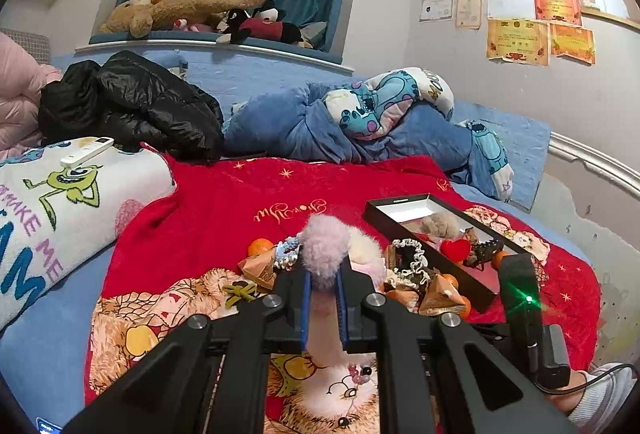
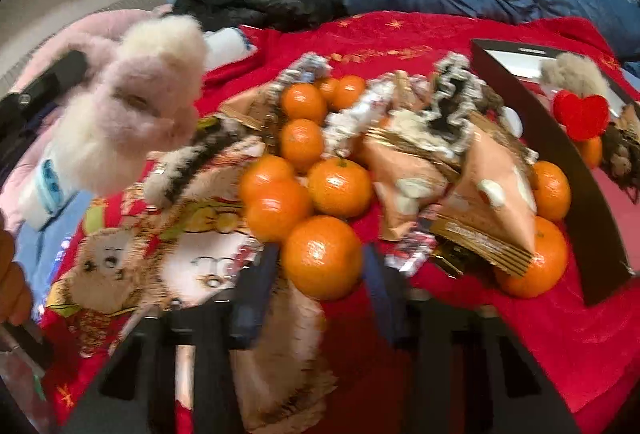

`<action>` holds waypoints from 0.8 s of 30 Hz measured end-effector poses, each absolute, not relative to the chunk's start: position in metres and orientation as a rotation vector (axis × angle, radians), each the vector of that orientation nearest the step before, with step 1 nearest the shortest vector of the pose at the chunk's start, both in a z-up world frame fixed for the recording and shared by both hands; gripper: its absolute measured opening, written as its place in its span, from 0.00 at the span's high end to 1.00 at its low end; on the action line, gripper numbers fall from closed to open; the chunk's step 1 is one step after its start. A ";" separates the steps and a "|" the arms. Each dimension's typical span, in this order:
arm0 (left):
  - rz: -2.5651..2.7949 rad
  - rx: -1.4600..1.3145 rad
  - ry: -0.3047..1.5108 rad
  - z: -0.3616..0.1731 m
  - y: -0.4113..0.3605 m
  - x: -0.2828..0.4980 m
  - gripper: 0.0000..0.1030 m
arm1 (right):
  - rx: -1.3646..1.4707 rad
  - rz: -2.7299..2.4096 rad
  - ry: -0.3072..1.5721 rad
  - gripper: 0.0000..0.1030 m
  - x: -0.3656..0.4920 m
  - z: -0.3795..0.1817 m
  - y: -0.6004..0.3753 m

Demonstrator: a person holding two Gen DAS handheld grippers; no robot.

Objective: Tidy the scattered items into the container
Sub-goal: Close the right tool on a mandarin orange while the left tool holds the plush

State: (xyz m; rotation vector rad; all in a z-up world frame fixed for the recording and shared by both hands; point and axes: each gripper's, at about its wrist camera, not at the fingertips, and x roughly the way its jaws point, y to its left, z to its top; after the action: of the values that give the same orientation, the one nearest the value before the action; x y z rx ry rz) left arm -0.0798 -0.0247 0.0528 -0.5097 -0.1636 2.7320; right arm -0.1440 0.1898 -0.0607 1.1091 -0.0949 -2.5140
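Left gripper (image 1: 323,274): fingers nearly together, pinched on a pink-and-white fluffy pom-pom (image 1: 326,246), raised off the bedding. Right gripper (image 2: 316,266): fingers spread, 1 either side of a tangerine (image 2: 322,258); contact unclear, view motion-blurred.

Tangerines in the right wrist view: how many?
11 tangerines: eight clustered on the red blanket, nearest between the right gripper fingers; two beside the box wall; one inside the box. Others may be hidden.

Both wrist views face the red blanket (image 1: 224,209) closely.
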 end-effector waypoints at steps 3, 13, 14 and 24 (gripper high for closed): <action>2.736 -0.497 -0.167 0.055 -0.024 -0.079 0.89 | 1.100 -2.517 -0.093 0.64 -0.141 -0.059 0.192; 2.733 -0.476 -0.159 0.060 -0.019 -0.077 0.89 | 1.019 -2.542 -0.092 0.64 -0.122 -0.036 0.200; 2.733 -0.473 -0.154 0.060 -0.018 -0.076 0.89 | 1.014 -2.545 -0.099 0.64 -0.122 -0.034 0.203; 2.744 -0.496 -0.081 0.057 0.004 -0.075 0.89 | 0.956 -2.577 -0.163 0.64 -0.121 -0.020 0.226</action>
State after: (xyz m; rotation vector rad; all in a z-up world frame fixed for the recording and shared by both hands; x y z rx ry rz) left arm -0.0746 0.0044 0.0572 -0.4956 -0.0808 2.7436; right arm -0.1206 0.2262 -0.0204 0.9563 -0.1632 -2.5769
